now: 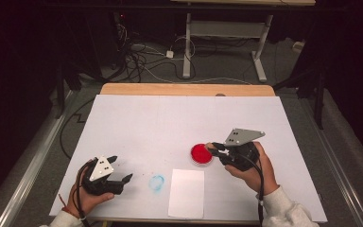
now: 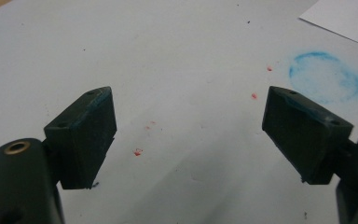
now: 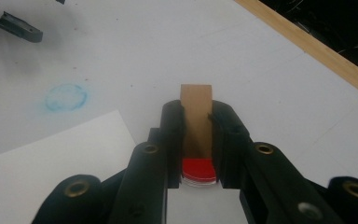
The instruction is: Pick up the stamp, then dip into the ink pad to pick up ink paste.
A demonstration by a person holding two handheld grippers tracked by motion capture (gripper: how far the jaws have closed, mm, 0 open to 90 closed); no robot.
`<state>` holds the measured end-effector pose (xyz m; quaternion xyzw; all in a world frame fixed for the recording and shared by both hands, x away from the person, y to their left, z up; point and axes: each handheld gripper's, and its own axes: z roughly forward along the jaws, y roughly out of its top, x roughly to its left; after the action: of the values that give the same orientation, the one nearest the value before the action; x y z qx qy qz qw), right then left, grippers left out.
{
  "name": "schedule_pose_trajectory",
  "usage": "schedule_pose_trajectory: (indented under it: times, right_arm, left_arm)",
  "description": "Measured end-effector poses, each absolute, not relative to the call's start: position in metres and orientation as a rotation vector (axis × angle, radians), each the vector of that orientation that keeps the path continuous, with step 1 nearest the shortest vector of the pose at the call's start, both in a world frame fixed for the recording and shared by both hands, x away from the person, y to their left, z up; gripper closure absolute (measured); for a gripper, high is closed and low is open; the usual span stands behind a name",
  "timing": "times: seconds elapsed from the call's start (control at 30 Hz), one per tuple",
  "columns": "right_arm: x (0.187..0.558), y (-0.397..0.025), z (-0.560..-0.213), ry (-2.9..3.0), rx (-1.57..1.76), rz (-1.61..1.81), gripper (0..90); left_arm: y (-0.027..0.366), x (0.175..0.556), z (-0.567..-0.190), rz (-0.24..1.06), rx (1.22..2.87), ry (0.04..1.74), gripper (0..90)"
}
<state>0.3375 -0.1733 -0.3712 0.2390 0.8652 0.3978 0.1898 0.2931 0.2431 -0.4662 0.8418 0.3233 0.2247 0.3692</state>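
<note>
Right gripper [image 1: 216,148] has its jaws clamped on a flat brown wooden stick [image 3: 196,112]; the stick pokes out past the jaw tips. It's right over the red dish [image 1: 201,154], which sits on the white tabletop [image 1: 170,123] just beyond the sheet of paper [image 1: 186,193]. Left gripper [image 1: 121,168] is near the front left, jaws spread wide with nothing between them, low over the tabletop. Blue ring smudge [image 1: 156,182] lies between it and the paper.
</note>
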Motion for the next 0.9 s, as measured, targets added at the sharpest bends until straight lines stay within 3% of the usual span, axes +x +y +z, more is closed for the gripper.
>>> schedule_pose_trajectory:
  times: [0.9]
  right_arm:
    - [0.317, -0.168, -0.362, 2.505, 0.549, 1.125, 76.4]
  left_arm:
    - [0.241, 0.292, -0.464, 0.605, 2.187, 0.803, 18.4]
